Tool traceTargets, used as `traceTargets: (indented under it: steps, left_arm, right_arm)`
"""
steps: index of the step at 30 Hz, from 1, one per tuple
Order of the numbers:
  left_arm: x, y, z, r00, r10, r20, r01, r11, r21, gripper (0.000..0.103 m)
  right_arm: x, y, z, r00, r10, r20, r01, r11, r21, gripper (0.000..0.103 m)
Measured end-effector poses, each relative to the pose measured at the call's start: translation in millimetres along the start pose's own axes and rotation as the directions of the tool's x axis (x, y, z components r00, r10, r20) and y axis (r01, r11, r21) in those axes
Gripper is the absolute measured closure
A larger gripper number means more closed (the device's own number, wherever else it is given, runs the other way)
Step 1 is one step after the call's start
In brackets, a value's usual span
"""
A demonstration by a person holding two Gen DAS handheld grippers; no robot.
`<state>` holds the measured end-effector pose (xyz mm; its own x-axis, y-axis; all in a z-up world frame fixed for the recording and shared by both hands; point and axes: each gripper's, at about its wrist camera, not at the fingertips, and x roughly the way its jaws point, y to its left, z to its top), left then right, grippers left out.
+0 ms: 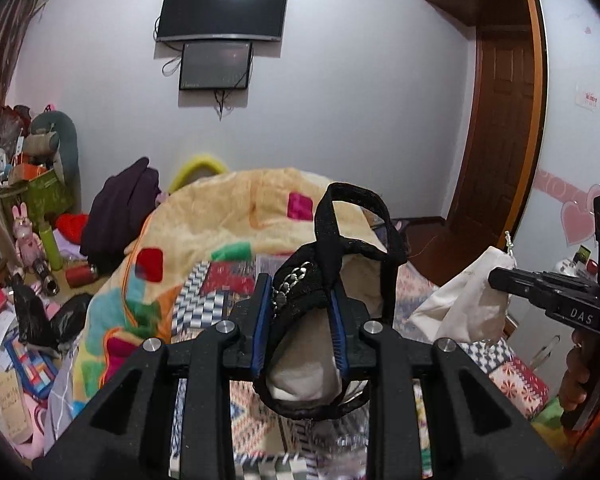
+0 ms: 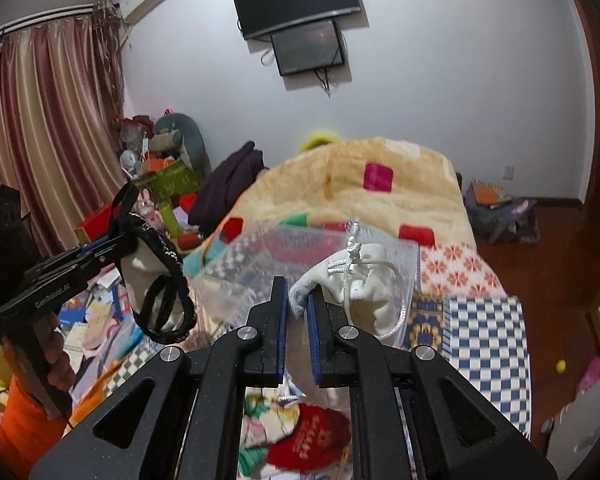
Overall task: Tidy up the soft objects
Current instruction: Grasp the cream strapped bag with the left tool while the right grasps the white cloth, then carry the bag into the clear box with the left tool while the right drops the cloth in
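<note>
My left gripper (image 1: pixel 300 300) is shut on a black strappy sandal (image 1: pixel 324 280) with a pale insole and a studded band, held up over the bed. The sandal also shows in the right wrist view (image 2: pixel 156 280), with the left gripper (image 2: pixel 116 240) at the left. My right gripper (image 2: pixel 297 300) is shut on a white drawstring cloth pouch (image 2: pixel 364 280), held above the bed beside a clear plastic zip bag (image 2: pixel 268 264). In the left wrist view the pouch (image 1: pixel 464 300) hangs from the right gripper (image 1: pixel 496 276) at the right.
A fluffy cream blanket with coloured squares (image 1: pixel 228 216) is heaped on the bed over a patchwork cover (image 2: pixel 480 320). A dark garment (image 1: pixel 120 216) lies at the bed's far left. Clutter and boxes (image 1: pixel 32 200) fill the floor at left. A red knitted item (image 2: pixel 308 436) lies below my right gripper.
</note>
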<state>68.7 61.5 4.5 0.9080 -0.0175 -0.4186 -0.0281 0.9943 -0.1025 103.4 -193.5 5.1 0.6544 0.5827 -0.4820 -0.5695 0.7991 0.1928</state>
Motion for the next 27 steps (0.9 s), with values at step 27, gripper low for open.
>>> traceTargets:
  steps: [27]
  left_arm:
    - [157.2, -26.5, -5.2, 0.958, 0.011, -0.285, -0.001, 0.999, 0.035, 0.076]
  right_arm:
    - [113.9, -15.1, 7.6, 0.983, 0.011, -0.181, -0.002, 0.999, 0.05, 0.094]
